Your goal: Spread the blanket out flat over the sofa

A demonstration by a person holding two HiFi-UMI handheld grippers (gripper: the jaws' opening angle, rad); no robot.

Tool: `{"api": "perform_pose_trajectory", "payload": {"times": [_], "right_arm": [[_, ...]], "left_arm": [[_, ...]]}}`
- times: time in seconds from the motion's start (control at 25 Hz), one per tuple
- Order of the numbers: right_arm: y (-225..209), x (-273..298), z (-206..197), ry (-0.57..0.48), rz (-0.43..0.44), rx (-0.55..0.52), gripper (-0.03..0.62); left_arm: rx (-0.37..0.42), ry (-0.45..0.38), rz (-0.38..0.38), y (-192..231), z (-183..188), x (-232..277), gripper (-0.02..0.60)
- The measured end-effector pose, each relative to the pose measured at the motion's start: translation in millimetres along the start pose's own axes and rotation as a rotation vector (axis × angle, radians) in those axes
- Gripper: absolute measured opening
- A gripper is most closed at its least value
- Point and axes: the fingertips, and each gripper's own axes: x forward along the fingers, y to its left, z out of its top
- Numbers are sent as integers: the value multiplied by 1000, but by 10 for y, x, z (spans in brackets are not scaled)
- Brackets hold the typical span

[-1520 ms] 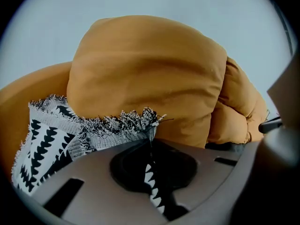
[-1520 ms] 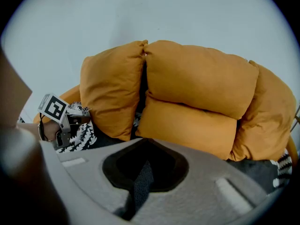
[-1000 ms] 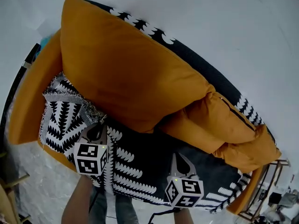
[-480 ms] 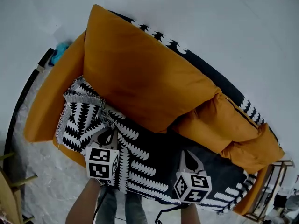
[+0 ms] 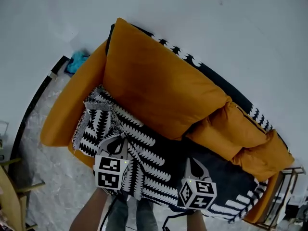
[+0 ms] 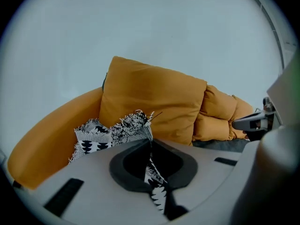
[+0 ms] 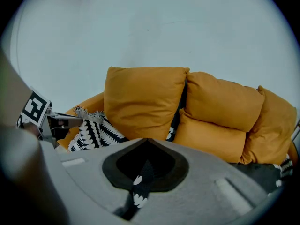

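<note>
The black-and-white patterned blanket lies over the seat of the orange sofa, and part of it hangs behind the back cushions. Its left end is bunched by the left armrest. My left gripper is shut on the blanket's front edge; in the left gripper view the fringed cloth runs up between the closed jaws. My right gripper is shut on the same edge further right, with a dark fold pinched in it. Both hold the edge raised off the seat front.
A blue thing lies on the floor past the left armrest. A wooden chair stands at the lower left and a frame stand at the sofa's right end. The person's legs are close to the sofa front. White wall behind.
Both grippers have risen and come back from the seat with the blanket's front edge, pulling the cloth tauter. The sofa sits further right in the head view.
</note>
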Motion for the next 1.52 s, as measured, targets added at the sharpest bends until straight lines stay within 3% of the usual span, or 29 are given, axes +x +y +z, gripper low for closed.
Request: {"api": "perform_pose_trajectory", "payload": {"times": [1.16, 1.52], "right_arm": [[1230, -123, 42, 1, 135, -139, 5], [1539, -104, 86, 31, 171, -203, 5]], "left_arm": [[-41, -39, 111, 748, -370, -1041, 17], [-97, -42, 146, 1007, -477, -1296, 17]]}}
